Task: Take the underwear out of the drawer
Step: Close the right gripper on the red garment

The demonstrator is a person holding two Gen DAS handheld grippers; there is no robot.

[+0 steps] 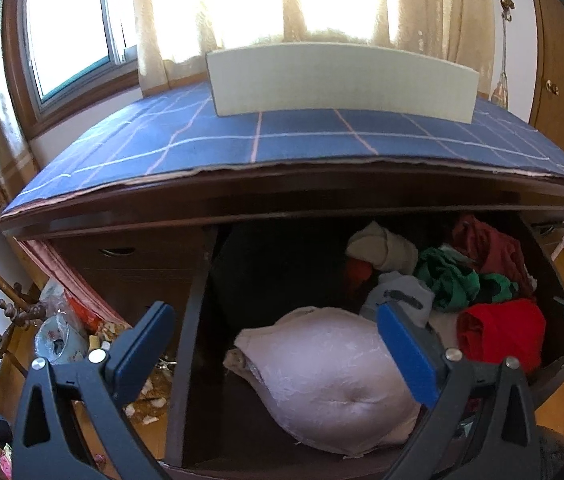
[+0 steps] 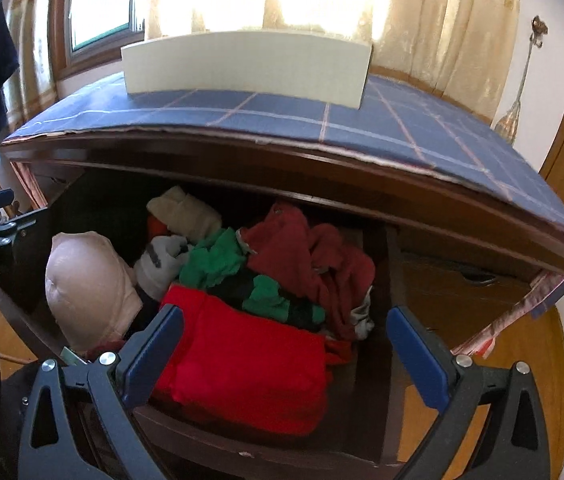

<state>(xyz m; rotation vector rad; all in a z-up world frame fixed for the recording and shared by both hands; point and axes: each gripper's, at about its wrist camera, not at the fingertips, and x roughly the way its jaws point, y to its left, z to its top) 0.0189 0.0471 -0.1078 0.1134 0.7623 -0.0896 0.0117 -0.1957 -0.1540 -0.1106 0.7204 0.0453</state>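
Note:
The dark wooden drawer (image 1: 189, 320) (image 2: 241, 440) stands pulled out, full of clothes. A pale pink bra (image 1: 322, 380) (image 2: 85, 280) lies at its front left. Folded red underwear (image 1: 502, 332) (image 2: 249, 376) lies at the front right. Behind them sit a green garment (image 1: 454, 276) (image 2: 213, 260), a dark red garment (image 1: 490, 248) (image 2: 322, 256) and cream socks (image 1: 386, 248) (image 2: 185, 208). My left gripper (image 1: 273, 312) hovers open above the bra, holding nothing. Just over the red underwear, my right gripper (image 2: 285, 314) is open and holds nothing as well.
A blue checked cloth (image 1: 282, 140) (image 2: 362, 124) covers the dresser top, with a white box (image 1: 342, 80) (image 2: 245, 68) on it. Bags and clutter (image 1: 61, 336) lie on the floor left of the dresser. A wooden door (image 1: 562, 80) stands at the right.

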